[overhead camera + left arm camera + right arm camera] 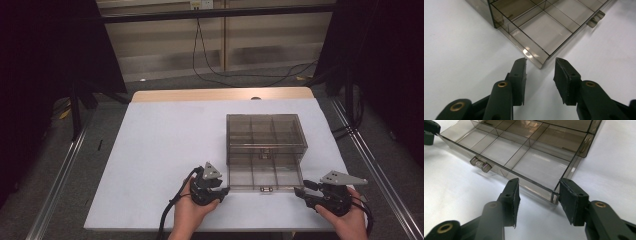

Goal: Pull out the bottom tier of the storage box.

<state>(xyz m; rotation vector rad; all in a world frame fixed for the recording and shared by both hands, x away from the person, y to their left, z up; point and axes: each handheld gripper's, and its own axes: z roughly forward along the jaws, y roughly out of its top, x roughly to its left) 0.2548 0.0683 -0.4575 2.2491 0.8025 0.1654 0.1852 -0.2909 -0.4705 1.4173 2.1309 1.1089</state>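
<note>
Box (pixel 265 150) lid lies flat-open on table (pixel 165 150). Your left gripper (pixel 541 62) and right gripper (pixel 537 185) released, jaws straddling lid's near corners. Next: clamp corners, swing lid shut.

The far part of the smoky compartment box (pixel 541 22) is cut off by the left gripper view's top edge — its latch (pixel 596 18) is blurred there.
</note>
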